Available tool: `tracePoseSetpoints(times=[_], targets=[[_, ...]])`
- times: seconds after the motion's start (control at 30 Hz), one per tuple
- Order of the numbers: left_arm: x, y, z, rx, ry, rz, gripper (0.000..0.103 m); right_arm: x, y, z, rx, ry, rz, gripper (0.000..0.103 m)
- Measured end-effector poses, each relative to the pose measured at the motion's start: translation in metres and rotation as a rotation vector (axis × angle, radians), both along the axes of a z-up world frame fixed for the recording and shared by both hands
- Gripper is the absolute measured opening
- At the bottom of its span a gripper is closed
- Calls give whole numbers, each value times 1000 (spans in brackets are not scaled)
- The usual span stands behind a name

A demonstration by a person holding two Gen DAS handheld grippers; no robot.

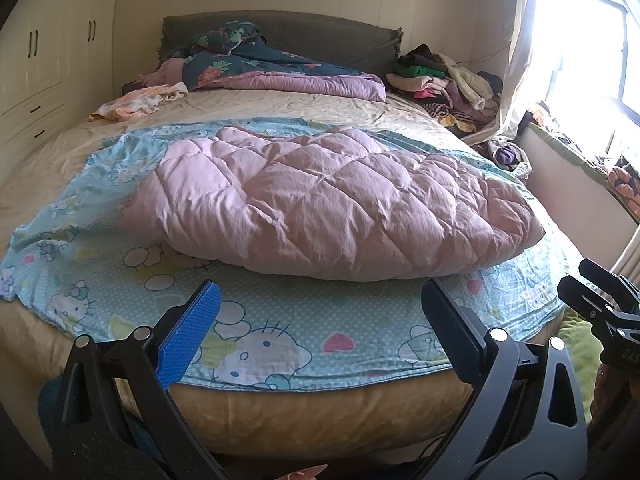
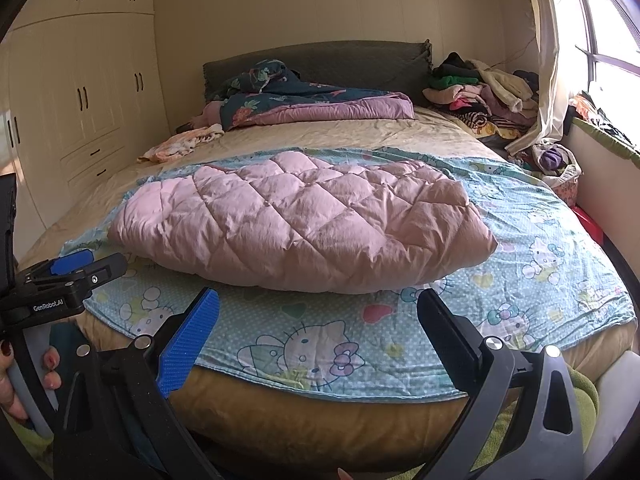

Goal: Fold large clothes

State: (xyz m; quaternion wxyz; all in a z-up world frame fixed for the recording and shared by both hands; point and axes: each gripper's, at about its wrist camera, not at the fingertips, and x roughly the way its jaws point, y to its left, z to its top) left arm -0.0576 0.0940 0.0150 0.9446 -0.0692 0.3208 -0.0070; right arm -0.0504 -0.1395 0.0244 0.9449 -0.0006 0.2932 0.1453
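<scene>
A pink quilted puffy garment (image 1: 320,200) lies folded on a light blue cartoon-cat sheet (image 1: 280,332) spread over the bed; it also shows in the right wrist view (image 2: 304,224), on the same sheet (image 2: 532,280). My left gripper (image 1: 320,320) is open and empty, held above the sheet's near edge, short of the garment. My right gripper (image 2: 316,320) is open and empty, likewise just short of the garment. The left gripper's body shows at the left of the right wrist view (image 2: 60,284), and the right gripper's body at the right edge of the left wrist view (image 1: 608,304).
A dark floral duvet (image 1: 260,64) lies bunched by the headboard (image 1: 320,32). A pile of clothes (image 1: 448,80) sits at the bed's far right corner. A small orange-white cloth (image 1: 136,102) lies at the far left. Wardrobes (image 2: 80,92) stand left, a window ledge (image 1: 580,184) right.
</scene>
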Motion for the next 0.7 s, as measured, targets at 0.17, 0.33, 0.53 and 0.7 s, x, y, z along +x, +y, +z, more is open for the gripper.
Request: tracePoseSetpoints(times=[0.17, 0.33, 0.53, 0.7], targets=[[0, 0, 0, 2, 0, 2, 94, -1, -1, 0, 0, -6, 1, 99], [0, 0, 0, 4, 3, 4, 94, -1, -1, 0, -2, -5, 2, 99], [0, 1, -1, 4, 4, 3, 94, -1, -1, 0, -3, -4, 2, 99], [0, 1, 0, 3, 4, 2, 94, -1, -1, 0, -4, -4, 3, 99]])
